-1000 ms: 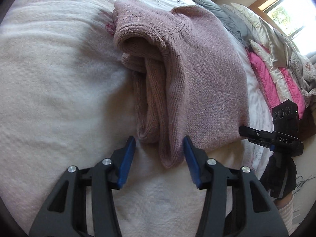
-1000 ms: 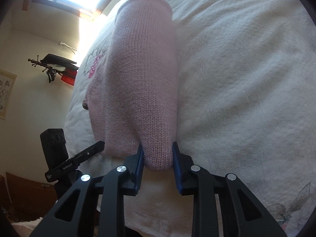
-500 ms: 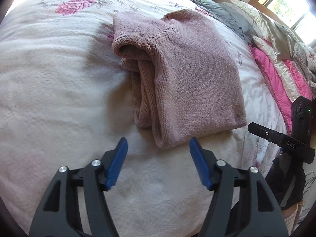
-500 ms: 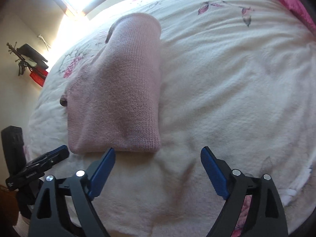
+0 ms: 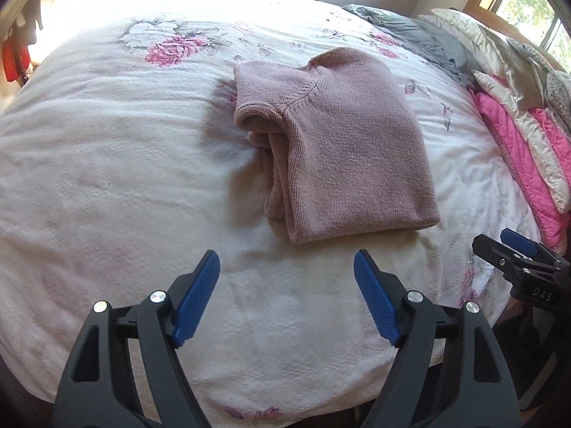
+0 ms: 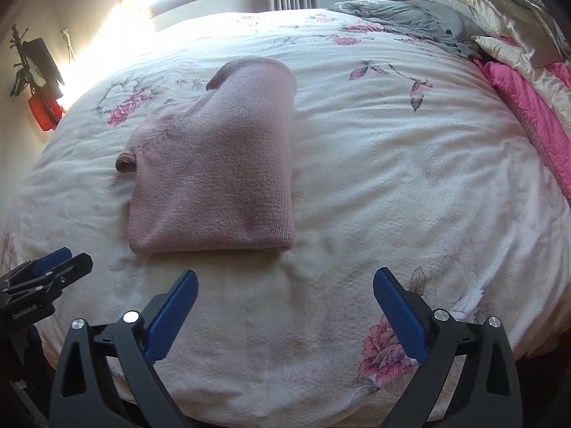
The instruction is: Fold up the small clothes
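A folded pink knitted sweater (image 5: 342, 146) lies flat on a white bedspread (image 5: 107, 164) printed with pink flowers. Both grippers hover apart from the sweater, near its closest folded edge. The left gripper (image 5: 287, 297) has its blue-padded jaws spread wide and empty. The right gripper (image 6: 285, 312) is likewise spread wide, holding nothing. Beyond the sweater, at the far side of the bedspread, lie rumpled grey bedding (image 6: 410, 21) and a bright pink quilt (image 5: 517, 164).
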